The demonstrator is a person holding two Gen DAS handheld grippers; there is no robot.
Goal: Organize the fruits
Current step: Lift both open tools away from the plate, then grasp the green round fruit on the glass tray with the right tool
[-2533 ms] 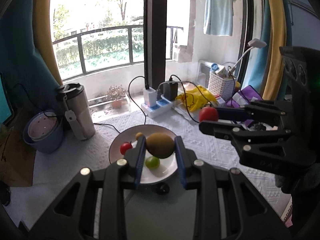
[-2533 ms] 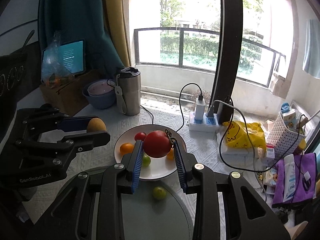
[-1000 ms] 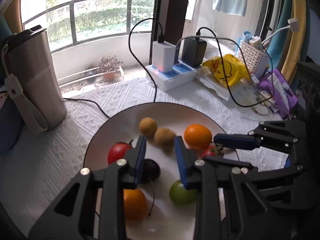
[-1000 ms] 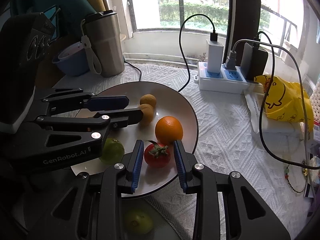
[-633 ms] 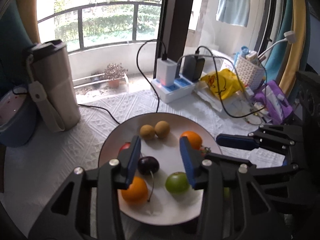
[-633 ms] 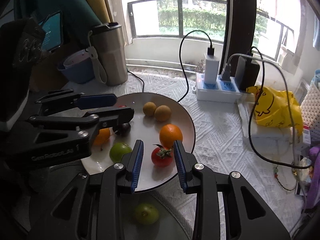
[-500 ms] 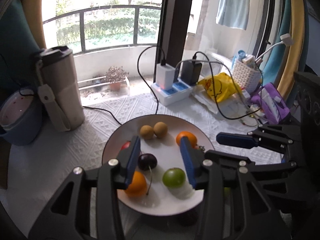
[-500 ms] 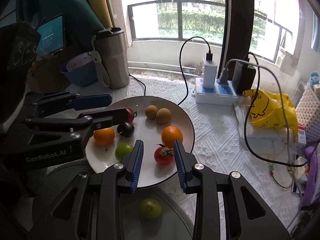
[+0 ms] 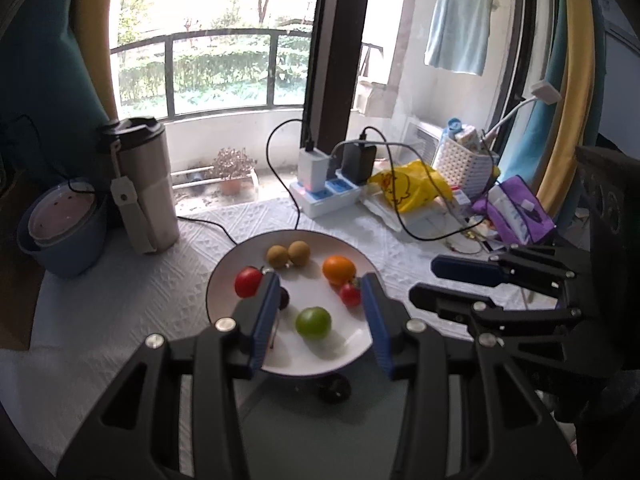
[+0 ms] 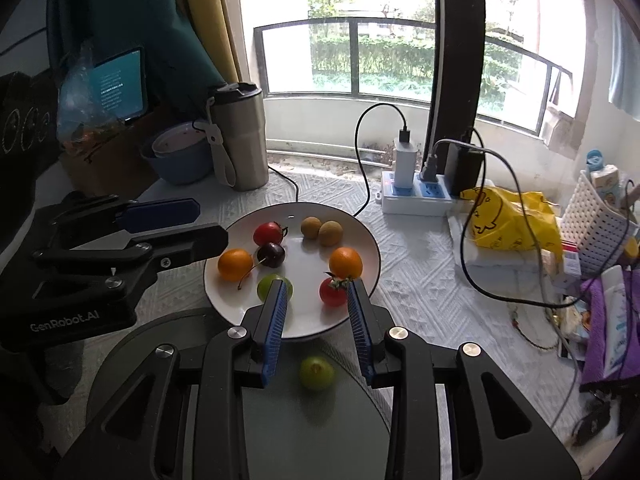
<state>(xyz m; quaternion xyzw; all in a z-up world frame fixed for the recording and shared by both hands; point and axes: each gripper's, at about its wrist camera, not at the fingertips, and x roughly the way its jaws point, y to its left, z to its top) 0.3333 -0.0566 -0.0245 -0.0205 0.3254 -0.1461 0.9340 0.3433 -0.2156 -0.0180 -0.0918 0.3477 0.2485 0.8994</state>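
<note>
This is a lived-in home, at a table by a balcony window. A pale blue towel [image 9: 458,28] hangs outside, a steel travel mug [image 10: 239,138] stands beside a white power strip with chargers [image 10: 416,192], and a white woven basket of toiletries [image 10: 596,220] sits nearby.

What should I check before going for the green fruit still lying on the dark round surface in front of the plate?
1. Right gripper open and empty: ok.
2. Left gripper open and empty: ok; it hangs above the plate.
3. Target reachable: ok; the loose green fruit lies on the dark round surface, between the right gripper's arms, nothing touching it.
4. Free spot on the plate: ok; bare white shows around the middle, near the dark cherry.
5. Fruits already placed stay inside the rim: ok; the stemmed tomato sits nearest the front edge.
6. Cables out of the way: ok; they run by the power strip, behind the plate.
</note>
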